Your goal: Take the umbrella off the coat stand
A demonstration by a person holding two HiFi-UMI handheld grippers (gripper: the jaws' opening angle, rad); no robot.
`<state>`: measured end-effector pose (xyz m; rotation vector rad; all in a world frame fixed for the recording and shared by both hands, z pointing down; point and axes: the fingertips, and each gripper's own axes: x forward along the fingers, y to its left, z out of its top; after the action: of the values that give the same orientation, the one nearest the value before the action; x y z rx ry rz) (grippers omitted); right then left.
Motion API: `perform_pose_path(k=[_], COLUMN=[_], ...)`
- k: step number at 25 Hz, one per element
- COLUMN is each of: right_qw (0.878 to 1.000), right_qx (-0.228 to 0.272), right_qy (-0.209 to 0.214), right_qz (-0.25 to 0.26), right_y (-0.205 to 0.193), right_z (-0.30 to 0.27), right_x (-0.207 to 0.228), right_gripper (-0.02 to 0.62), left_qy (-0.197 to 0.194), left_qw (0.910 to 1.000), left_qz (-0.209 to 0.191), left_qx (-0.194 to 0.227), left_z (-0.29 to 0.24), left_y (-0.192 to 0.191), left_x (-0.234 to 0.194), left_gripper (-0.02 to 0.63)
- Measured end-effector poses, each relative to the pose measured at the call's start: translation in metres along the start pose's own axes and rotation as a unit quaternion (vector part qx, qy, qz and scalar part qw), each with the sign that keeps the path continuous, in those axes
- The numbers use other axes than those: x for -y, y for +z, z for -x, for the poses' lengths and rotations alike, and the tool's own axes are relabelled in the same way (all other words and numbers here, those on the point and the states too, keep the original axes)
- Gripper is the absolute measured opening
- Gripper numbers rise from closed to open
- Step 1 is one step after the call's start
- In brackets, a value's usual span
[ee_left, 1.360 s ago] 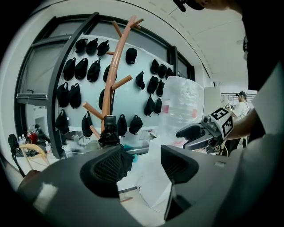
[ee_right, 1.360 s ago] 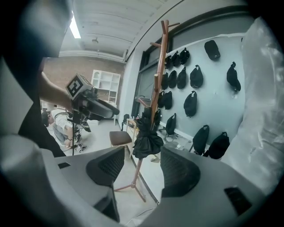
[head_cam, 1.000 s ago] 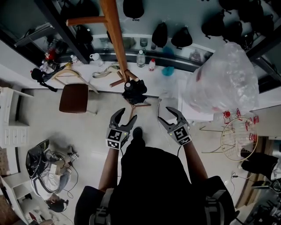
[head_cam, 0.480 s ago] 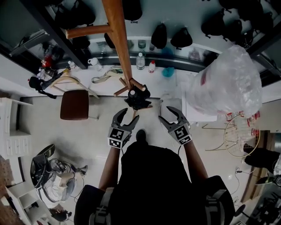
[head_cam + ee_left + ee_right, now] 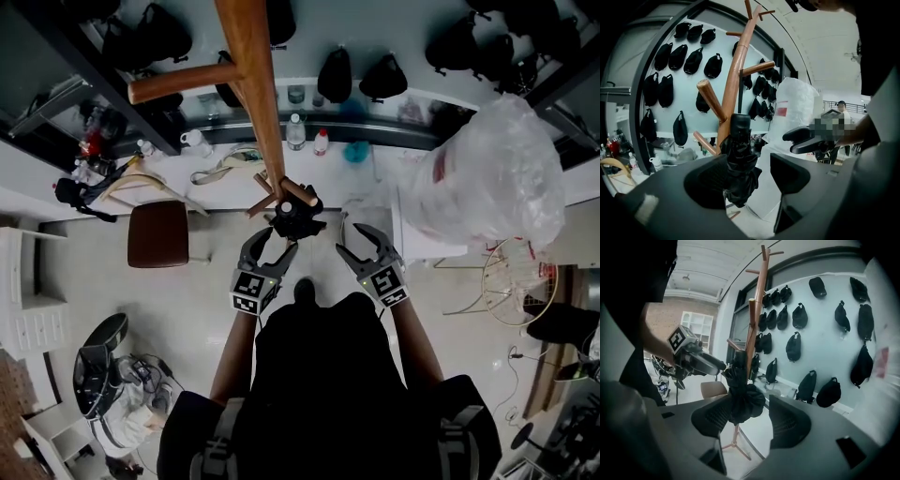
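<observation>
A folded black umbrella (image 5: pixel 295 217) hangs from a low peg of the wooden coat stand (image 5: pixel 258 84), just ahead of both grippers. My left gripper (image 5: pixel 272 246) is open, its tips close below the umbrella. In the left gripper view the umbrella (image 5: pixel 740 164) hangs in front of the gap, near the left jaw, with no pad pressing on it. My right gripper (image 5: pixel 358 242) is also open, a little to the umbrella's right. In the right gripper view the umbrella (image 5: pixel 743 399) hangs ahead of the wide jaws, and the left gripper (image 5: pixel 701 362) shows beside it.
A brown chair (image 5: pixel 157 232) stands left of the stand. A large clear plastic bag (image 5: pixel 487 178) and a wire basket (image 5: pixel 516 286) are at the right. Black bags (image 5: pixel 693 61) hang on the wall above a counter with bottles (image 5: pixel 295 131). A person (image 5: pixel 841 110) stands far off.
Both grippers have moved forward toward the coat stand, so the umbrella now sits just past the left gripper's tips. The jaws stay equally wide.
</observation>
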<state>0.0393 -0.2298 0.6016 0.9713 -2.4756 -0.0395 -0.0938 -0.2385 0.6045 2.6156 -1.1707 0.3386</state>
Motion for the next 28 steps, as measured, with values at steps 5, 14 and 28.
perform_pose_path(k=[5,14,28], right_qw=[1.0,1.0,0.999], right_qx=[-0.006,-0.018,-0.028], right_qy=[-0.008,-0.003,0.029], right_qz=[-0.002,-0.005,0.018], right_y=[-0.001,-0.011,-0.016], right_z=[-0.002,0.001,0.006], right_x=[0.002,0.004,0.016], right_gripper=[0.252,0.25,0.25], left_qy=[-0.003,0.004,0.056], left_qw=[1.0,0.9999,0.9974], left_qz=[0.003,0.014,0.045], left_qx=[0.001,0.0,-0.006], left_z=[-0.009,-0.023,-0.046], left_y=[0.001,0.0,-0.008], left_x=[-0.005,-0.007,-0.017], left_gripper=[0.322,0.354,0.446])
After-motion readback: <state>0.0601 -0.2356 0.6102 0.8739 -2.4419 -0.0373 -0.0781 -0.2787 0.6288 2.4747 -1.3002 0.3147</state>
